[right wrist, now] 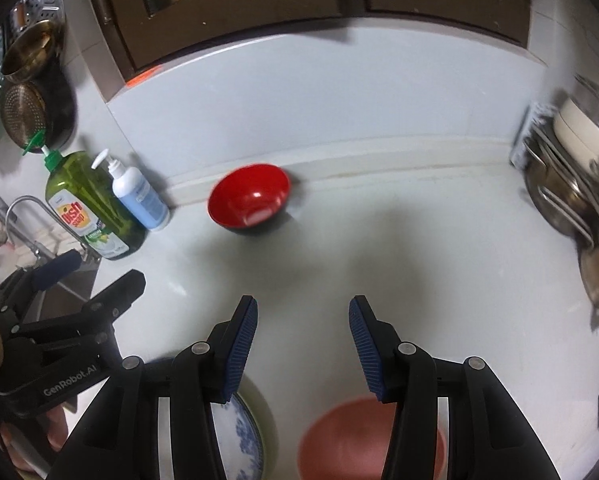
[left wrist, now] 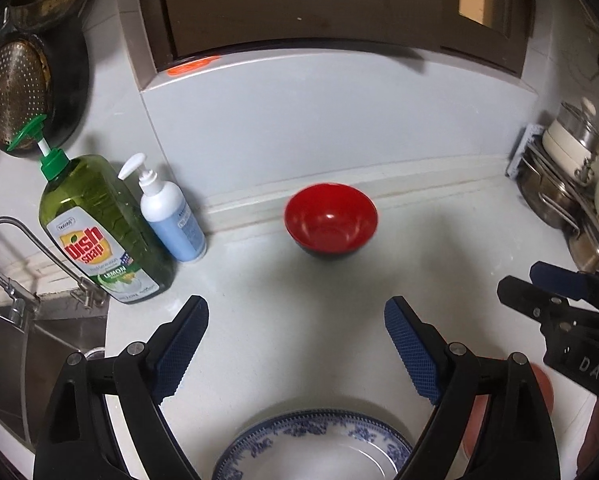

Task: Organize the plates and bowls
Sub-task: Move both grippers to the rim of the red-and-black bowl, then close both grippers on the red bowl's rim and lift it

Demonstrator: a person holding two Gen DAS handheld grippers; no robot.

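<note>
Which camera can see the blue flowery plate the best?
The left wrist camera. There the blue flowery plate lies right below the open left gripper, showing most of its patterned rim. In the right wrist view only a sliver of the plate peeks out behind a finger of the open right gripper.

White countertop (left wrist: 319, 280) beneath a dark-framed window (left wrist: 319, 8), sink (left wrist: 39, 344) at left.

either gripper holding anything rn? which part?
Nothing held. Left gripper and right gripper both have their jaws open and empty above the counter. The red bowl sits apart by the wall; the blue-patterned plate lies below the left gripper, untouched.
</note>
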